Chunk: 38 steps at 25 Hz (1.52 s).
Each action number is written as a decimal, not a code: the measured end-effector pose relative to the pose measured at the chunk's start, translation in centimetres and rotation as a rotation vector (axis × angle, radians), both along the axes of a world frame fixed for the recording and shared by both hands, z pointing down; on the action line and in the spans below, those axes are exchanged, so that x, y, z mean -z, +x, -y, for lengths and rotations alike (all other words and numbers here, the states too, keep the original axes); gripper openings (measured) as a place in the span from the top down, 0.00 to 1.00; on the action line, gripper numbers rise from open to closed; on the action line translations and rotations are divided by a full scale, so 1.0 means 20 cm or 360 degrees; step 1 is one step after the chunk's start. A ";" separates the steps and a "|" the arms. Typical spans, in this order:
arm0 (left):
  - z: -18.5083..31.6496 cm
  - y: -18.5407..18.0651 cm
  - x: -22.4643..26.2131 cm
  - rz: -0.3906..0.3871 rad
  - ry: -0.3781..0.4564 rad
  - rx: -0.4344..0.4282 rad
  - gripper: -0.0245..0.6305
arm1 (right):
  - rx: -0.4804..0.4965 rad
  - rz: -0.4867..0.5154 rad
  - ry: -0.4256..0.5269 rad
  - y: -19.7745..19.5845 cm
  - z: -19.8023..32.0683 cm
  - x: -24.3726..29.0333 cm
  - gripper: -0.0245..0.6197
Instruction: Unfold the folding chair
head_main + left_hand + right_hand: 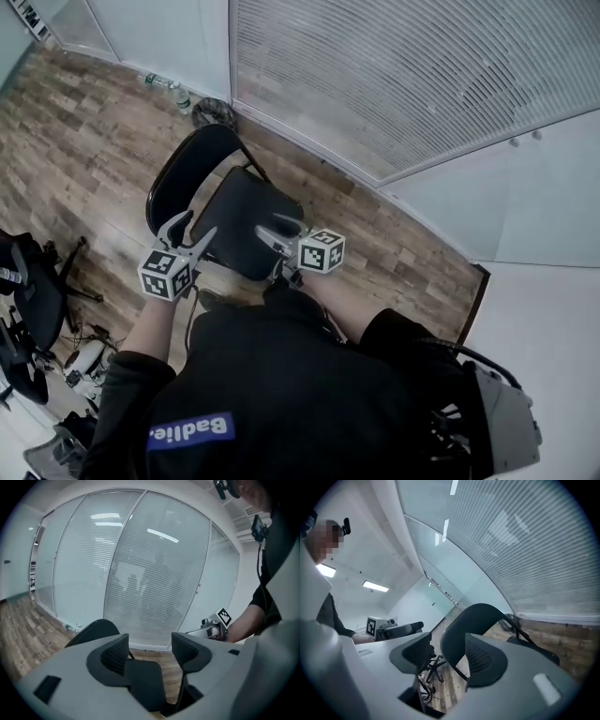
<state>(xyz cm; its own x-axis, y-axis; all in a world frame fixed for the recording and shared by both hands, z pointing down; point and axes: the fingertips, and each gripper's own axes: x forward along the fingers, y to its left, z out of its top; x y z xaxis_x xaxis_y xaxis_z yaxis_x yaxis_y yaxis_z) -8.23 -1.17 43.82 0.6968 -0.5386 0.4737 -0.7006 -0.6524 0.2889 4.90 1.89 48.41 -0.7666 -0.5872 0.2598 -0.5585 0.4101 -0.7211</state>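
The black folding chair (239, 220) stands on the wooden floor (84, 141) in the middle of the head view. Its seat looks lowered, and its round backrest (187, 169) is toward the upper left. We hold both grippers just above the near edge of the seat. The left gripper (190, 230) has its fingers (115, 656) well apart, with nothing between them. The right gripper (275, 225) also has its fingers (485, 660) wide apart and empty; the backrest shows only behind the gap. A plastic bottle (180, 97) is on the floor by the wall at the upper left; we cannot tell what is in it.
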 end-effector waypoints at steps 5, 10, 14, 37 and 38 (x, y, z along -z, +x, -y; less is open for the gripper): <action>-0.11 0.09 0.23 -0.0119 0.0080 -0.0087 0.52 | 0.0062 -0.0019 0.0141 -0.10 -0.01 0.24 0.65; -0.18 0.18 0.42 -0.0217 0.0154 -0.0129 0.59 | 0.0105 -0.0033 0.0269 -0.14 -0.03 0.45 0.70; -0.19 0.17 0.54 -0.0237 0.0240 -0.0136 0.73 | 0.0142 -0.0116 0.0414 -0.20 -0.01 0.59 0.76; -0.26 0.11 0.81 -0.0323 0.0389 -0.0095 0.95 | 0.0258 -0.0445 0.0915 -0.43 -0.10 0.99 0.96; -0.27 0.10 0.82 -0.0321 0.0393 -0.0097 0.95 | 0.0266 -0.0447 0.0921 -0.44 -0.11 1.00 0.96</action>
<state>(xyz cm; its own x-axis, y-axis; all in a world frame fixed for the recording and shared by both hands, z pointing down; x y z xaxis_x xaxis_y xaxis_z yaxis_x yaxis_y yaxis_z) -6.16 4.16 27.44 0.7979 -0.5743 0.1830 -0.6028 -0.7592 0.2456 -3.91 4.04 28.44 -0.8088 -0.5709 0.1414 -0.5881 0.7849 -0.1949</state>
